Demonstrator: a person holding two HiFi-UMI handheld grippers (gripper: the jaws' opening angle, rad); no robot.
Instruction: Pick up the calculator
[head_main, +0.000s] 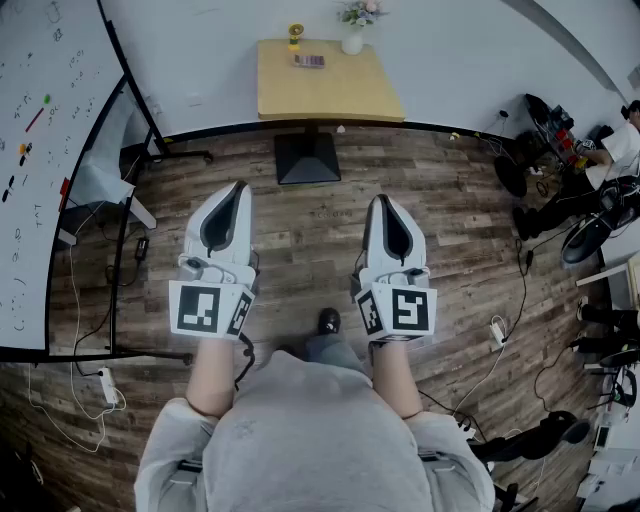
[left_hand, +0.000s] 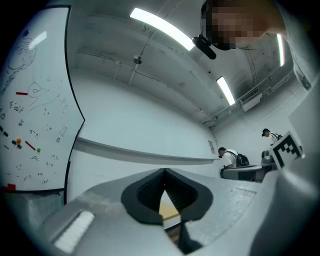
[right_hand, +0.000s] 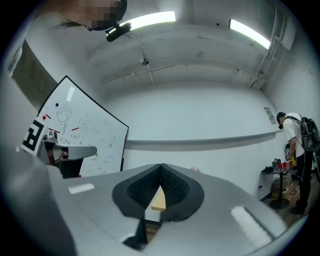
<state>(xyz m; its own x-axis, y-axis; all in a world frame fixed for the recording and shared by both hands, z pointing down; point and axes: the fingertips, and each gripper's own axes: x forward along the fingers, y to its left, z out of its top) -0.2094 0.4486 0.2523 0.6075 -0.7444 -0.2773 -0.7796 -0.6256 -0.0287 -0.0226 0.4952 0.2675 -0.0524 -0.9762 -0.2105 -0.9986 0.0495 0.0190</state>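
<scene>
One small, flat, dark rectangular calculator (head_main: 310, 60) lies near the far edge of the pale yellow square wooden desk (head_main: 330, 98). It sits just beside a small yellow object (head_main: 295, 35), with a white vase of flowers (head_main: 352, 41) near; its keys are too small for us to make out.

We judge the task to be at the approach step. Nothing is grasped, and the desk stands well apart from both grippers across a brown wood-plank floor (head_main: 450, 230).

The white, smooth-shelled left gripper (head_main: 238, 186) and right gripper (head_main: 380, 199) are each fully closed on nothing. Their black ribbed pads (right_hand: 140, 192) meet at the tip, with only a sliver of desk showing behind.

In our judgement, the next move calls for stepping forward, opening one gripper and lowering it over the calculator's thin body. Its low profile on a hard, smooth top may make purchase awkward.
</scene>
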